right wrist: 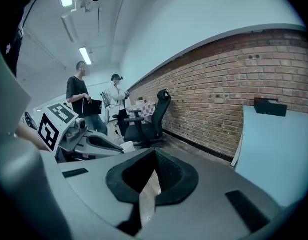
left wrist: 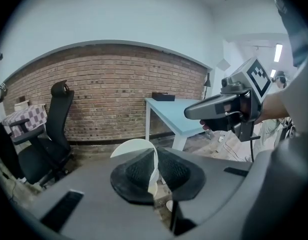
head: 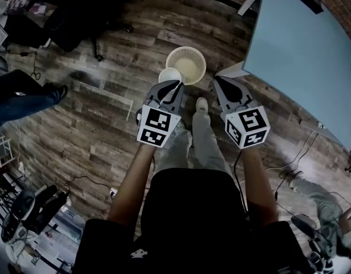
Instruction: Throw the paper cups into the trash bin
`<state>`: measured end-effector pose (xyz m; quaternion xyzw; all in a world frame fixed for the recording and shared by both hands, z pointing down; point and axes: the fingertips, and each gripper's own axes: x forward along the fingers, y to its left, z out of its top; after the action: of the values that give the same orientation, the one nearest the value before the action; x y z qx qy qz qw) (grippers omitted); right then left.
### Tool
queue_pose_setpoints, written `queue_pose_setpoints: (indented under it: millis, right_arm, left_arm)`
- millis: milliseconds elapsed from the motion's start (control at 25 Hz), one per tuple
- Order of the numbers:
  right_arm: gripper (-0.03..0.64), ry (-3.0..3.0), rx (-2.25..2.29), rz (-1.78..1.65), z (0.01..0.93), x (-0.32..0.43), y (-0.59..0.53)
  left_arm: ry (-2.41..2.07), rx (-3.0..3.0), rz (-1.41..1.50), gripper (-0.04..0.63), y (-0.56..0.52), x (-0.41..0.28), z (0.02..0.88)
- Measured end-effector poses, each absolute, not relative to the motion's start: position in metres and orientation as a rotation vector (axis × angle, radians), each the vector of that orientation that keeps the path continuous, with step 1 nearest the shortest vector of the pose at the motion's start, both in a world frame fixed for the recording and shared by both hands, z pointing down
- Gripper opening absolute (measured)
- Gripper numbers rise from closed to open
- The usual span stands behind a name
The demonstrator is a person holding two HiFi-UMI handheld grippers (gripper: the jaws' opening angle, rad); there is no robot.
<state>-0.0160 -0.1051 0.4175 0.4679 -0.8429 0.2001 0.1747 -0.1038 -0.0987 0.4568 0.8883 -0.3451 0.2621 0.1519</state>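
Note:
A white paper cup [head: 169, 75] hangs just left of the cream mesh trash bin [head: 186, 64], above the wooden floor. My left gripper [head: 174, 85] is shut on the cup's wall. In the left gripper view the cup's rim [left wrist: 135, 147] sticks out left of the pinching pads [left wrist: 170, 170]. My right gripper [head: 219, 82] hovers to the right of the bin, shut with nothing between its pads [right wrist: 166, 171]. The right gripper view shows the left gripper [right wrist: 117, 147] with the cup [right wrist: 127, 146] at its tip.
A light blue table [head: 301, 44] stands at the right, its leg close to the bin. A black office chair [left wrist: 53, 129] stands by the brick wall [left wrist: 108, 94]. Two people [right wrist: 81, 101] stand further off. Someone's leg [head: 27, 99] and cables lie at the left.

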Motion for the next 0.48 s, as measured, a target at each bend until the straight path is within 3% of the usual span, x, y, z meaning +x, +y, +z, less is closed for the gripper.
queue_pose_setpoints:
  millis: [480]
  right_arm:
    - [0.005, -2.357, 1.237, 0.702, 0.501, 0.001, -0.15]
  left_arm:
    - [-0.987, 2.434, 0.797, 0.029, -0.146, -0.084, 0.528]
